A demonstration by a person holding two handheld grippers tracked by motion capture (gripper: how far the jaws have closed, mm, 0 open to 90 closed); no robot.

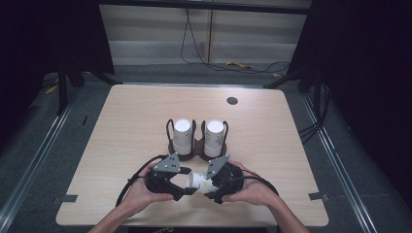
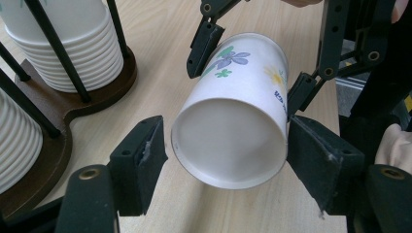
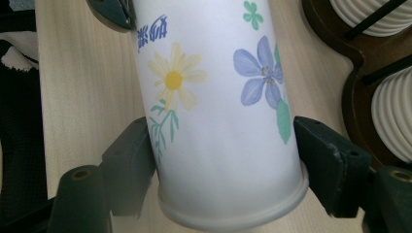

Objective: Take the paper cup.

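White paper cup [image 2: 233,114] with flower print (lying sideways) held above table [image 1: 121,145], in front of cup holder [image 1: 197,145] | right gripper [image 3: 226,160] clamps cup near its rim | left gripper [image 2: 226,160] jaws straddle cup's mouth end, left pad not touching

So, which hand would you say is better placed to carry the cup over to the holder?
Probably the right: the right gripper presses its fingers on both sides of the cup near its base. The left gripper only flanks the open mouth with its fingers, a gap showing on one side.
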